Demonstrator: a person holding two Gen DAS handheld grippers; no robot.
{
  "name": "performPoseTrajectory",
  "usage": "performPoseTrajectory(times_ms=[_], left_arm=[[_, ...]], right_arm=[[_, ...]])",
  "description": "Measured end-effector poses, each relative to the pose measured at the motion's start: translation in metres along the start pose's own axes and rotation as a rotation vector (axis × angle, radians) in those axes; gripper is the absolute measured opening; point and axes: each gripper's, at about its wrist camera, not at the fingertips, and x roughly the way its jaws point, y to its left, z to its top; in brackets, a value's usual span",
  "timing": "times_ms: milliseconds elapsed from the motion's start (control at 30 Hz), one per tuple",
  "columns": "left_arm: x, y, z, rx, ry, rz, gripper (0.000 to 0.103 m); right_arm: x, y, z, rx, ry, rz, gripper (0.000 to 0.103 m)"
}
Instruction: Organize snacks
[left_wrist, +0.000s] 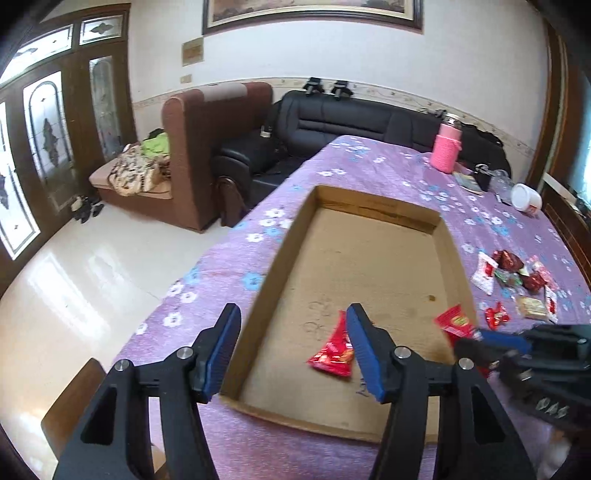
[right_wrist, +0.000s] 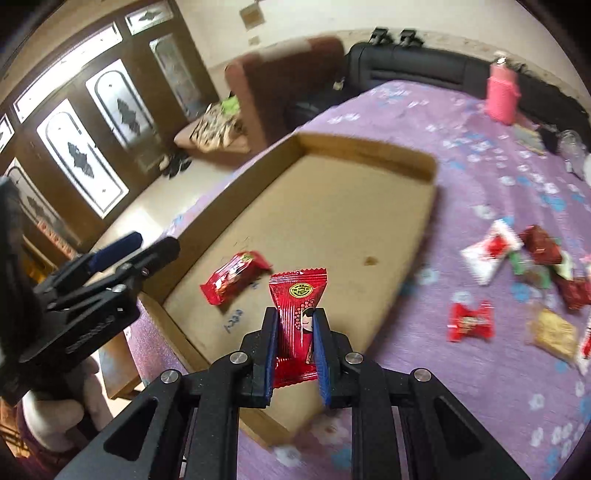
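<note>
A shallow cardboard box (left_wrist: 369, 258) lies on the purple flowered tablecloth; it also shows in the right wrist view (right_wrist: 332, 206). One red snack packet (left_wrist: 332, 354) lies on its floor, also seen in the right wrist view (right_wrist: 232, 277). My left gripper (left_wrist: 291, 350) is open and empty over the box's near left corner. My right gripper (right_wrist: 295, 343) is shut on a red snack packet (right_wrist: 297, 317), held over the box's near edge; the packet shows in the left wrist view (left_wrist: 456, 323) too. A pile of loose snacks (right_wrist: 535, 266) lies right of the box.
A pink bottle (left_wrist: 447, 149), a white tub (left_wrist: 526, 197) and small dark items stand at the table's far end. Sofas sit beyond the table. The table's left edge drops to a tiled floor (left_wrist: 92, 273). A wooden chair (left_wrist: 70, 402) stands at the near left.
</note>
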Motion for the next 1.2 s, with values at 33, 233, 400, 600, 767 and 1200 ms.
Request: performPoseTrajectory(times_ms=[33, 233, 400, 600, 767, 1200], left_arm=[[0.0, 0.002, 0.0, -0.004, -0.001, 0.013, 0.063], [0.001, 0.006, -0.003, -0.009, 0.001, 0.071, 0.072], [0.0, 0.002, -0.002, -0.001, -0.002, 0.062, 0.072], [-0.006, -0.012, -0.001, 0.03, -0.011, 0.046, 0.072], [-0.012, -0.029, 0.003, 0.056, -0.015, 0.0, 0.072], [0.001, -0.15, 0.007, 0.235, 0.081, -0.406, 0.072]], right_arm=[[0.008, 0.003, 0.0, -0.01, 0.013, -0.003, 0.022], [0.025, 0.013, -0.001, -0.032, 0.035, -0.012, 0.022], [0.007, 0.002, -0.001, -0.004, -0.01, -0.018, 0.022], [-0.025, -0.044, -0.001, 0.113, -0.055, -0.048, 0.023], [-0.076, -0.105, 0.013, 0.184, -0.118, -0.217, 0.041], [-0.101, -0.239, -0.063, 0.476, -0.112, -0.151, 0.051]])
